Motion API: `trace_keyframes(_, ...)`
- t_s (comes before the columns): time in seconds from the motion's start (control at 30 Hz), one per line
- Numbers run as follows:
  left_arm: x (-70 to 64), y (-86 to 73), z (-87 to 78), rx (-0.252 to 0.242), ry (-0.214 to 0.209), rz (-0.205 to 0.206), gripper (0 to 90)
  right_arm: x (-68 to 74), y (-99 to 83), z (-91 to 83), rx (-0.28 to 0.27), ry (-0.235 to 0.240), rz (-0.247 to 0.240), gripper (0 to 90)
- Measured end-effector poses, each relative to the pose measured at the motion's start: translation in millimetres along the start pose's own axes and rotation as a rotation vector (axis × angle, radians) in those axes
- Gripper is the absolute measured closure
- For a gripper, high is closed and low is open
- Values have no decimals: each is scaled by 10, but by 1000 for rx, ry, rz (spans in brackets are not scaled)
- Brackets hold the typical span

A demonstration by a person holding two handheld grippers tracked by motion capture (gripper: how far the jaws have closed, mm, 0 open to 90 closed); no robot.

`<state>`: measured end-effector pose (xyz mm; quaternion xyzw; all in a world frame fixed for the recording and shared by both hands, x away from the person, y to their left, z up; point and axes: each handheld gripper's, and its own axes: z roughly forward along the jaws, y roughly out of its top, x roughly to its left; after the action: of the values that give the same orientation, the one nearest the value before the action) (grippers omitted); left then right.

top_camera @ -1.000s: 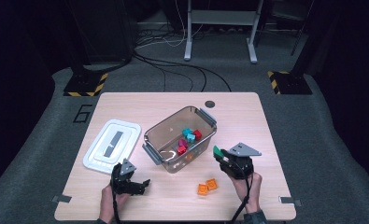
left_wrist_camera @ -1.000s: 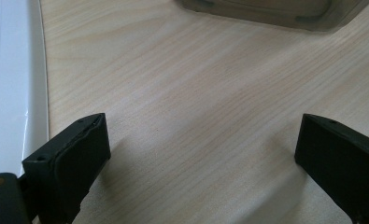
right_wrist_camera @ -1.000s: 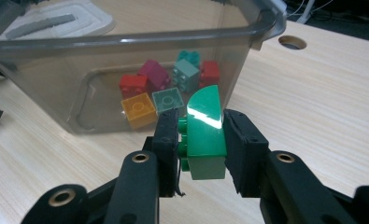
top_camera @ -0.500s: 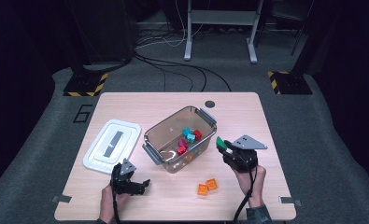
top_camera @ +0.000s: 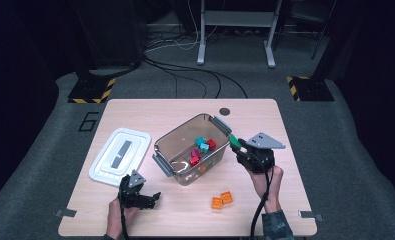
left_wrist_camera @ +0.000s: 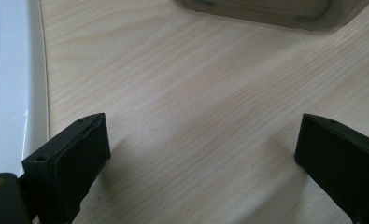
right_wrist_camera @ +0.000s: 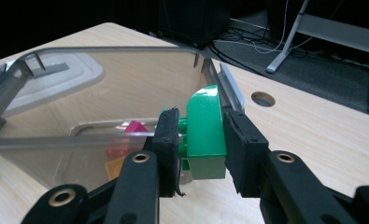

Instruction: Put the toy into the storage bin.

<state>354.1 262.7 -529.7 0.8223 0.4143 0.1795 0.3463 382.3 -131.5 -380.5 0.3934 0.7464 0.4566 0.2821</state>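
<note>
High view: one bin, two orange bricks outside.

Wood table w/ clear bin, white lid, 2 orange blocks.

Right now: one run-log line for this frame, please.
right gripper: shut on green block, at bin rim | left gripper: open, on table | orange blocks: on table | lid: off
</note>
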Motion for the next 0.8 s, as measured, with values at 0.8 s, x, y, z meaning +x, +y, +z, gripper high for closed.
trace_keyframes(0.8, 2, 0, 0, 1, -1, 1, 31, -10, 352, 452, 24, 9, -38, 668)
